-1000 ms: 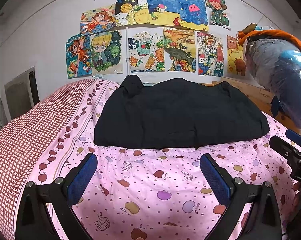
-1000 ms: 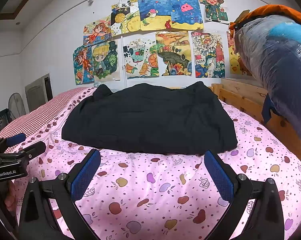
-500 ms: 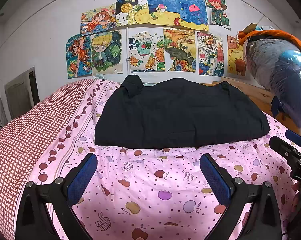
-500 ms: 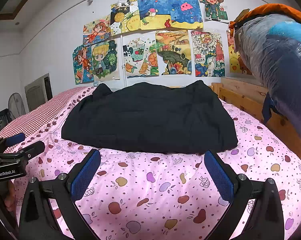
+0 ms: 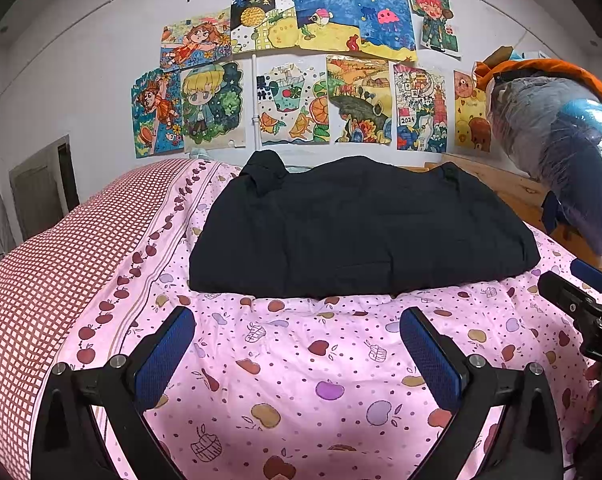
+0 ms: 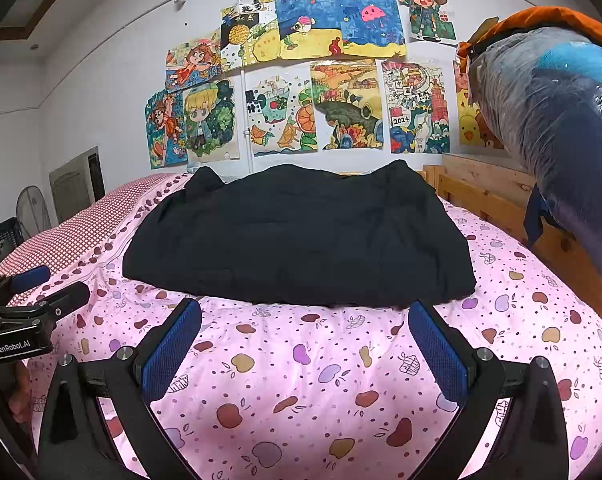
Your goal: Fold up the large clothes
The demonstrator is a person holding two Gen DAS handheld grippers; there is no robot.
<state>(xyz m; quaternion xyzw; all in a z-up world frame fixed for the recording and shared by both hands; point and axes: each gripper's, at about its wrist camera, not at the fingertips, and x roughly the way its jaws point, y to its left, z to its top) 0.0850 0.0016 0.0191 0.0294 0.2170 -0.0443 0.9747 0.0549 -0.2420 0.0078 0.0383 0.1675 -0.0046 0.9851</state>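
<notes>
Garment [image 5: 357, 232] sits mid-frame in both views, black, spread flat on the pink quilt [image 5: 301, 368], already roughly rectangular with a collar or hood lump at its upper-left corner. Looks partly folded, but can't confirm from here.

Left gripper [image 5: 297, 348] at bottom centre: jaws wide apart, nothing held, hovering over quilt just short of the near hem. Right gripper [image 6: 305, 340], same story: wide open, empty, its right finger just beside the near-right corner of the garment.

Handling guess: soft, limp fabric, light to moderate weight, some bulk from layers. It'll drape and sag, not hold shape. Not fragile, not slippery against the quilt.

Grab points: the two near corners, one per gripper, pinching all layers at the hem. Risk: catching quilt with the pinch, or only the top layer.
</notes>
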